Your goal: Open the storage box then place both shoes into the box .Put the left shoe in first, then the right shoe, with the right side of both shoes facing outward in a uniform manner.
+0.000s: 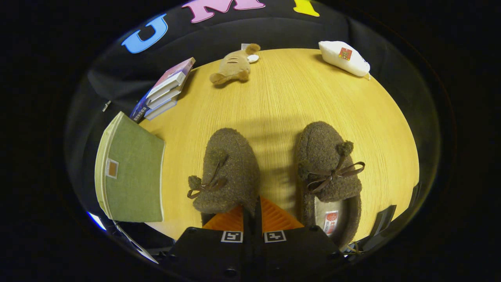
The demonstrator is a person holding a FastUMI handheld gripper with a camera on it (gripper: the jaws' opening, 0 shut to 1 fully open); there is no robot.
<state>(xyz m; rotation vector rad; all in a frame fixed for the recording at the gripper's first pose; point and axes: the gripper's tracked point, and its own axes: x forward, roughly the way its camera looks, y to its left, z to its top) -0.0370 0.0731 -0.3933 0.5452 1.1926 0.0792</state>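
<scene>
Orange jaws closed | left shoe heel hidden behind them

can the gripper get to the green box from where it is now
Probably yes. The gripper is shut, at the heel of the left slipper. The green box sits closed off to the side of that slipper, with bare table between them.
</scene>
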